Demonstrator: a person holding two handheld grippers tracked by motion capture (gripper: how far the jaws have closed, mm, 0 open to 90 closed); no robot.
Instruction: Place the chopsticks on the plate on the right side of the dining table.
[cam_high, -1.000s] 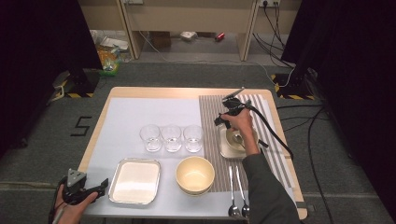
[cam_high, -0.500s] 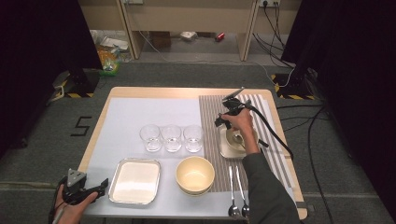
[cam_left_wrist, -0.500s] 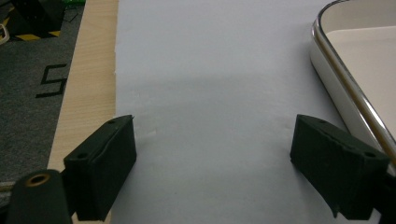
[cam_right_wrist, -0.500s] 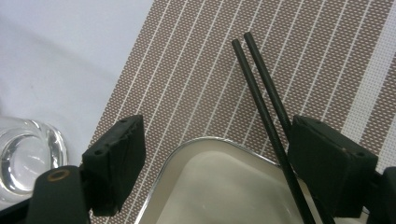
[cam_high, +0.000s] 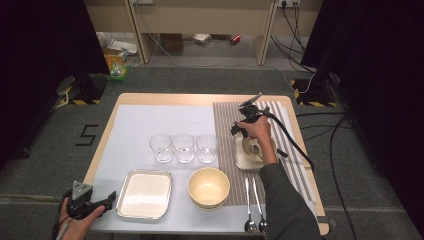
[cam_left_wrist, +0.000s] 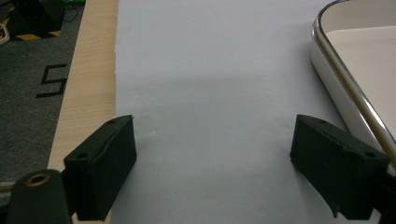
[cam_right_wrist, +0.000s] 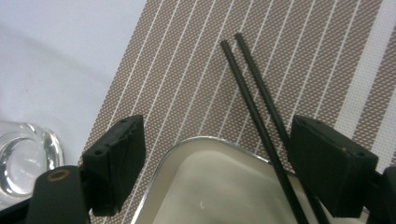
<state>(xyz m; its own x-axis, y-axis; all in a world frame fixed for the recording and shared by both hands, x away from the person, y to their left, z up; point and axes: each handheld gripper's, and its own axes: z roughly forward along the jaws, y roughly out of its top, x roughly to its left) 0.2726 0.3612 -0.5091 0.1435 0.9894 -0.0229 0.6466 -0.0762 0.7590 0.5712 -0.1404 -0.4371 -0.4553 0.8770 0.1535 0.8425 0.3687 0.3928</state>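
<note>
Nothing has shifted: the right gripper (cam_right_wrist: 217, 163) still hovers, jaws apart, over the chopsticks (cam_right_wrist: 254, 107) on the small tray (cam_right_wrist: 210, 186) at centre right, nothing yet gripped, while the left gripper (cam_left_wrist: 215, 172) idles gaping at lower left.

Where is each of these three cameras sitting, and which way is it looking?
High view: above the table, looking down; both forearms enter below.
Left gripper view: rides the left gripper, open jaws over white paper beside the big tray.
Right gripper view: rides the right gripper, open jaws over the small tray and chopsticks.
Shared: the big tray.
</note>
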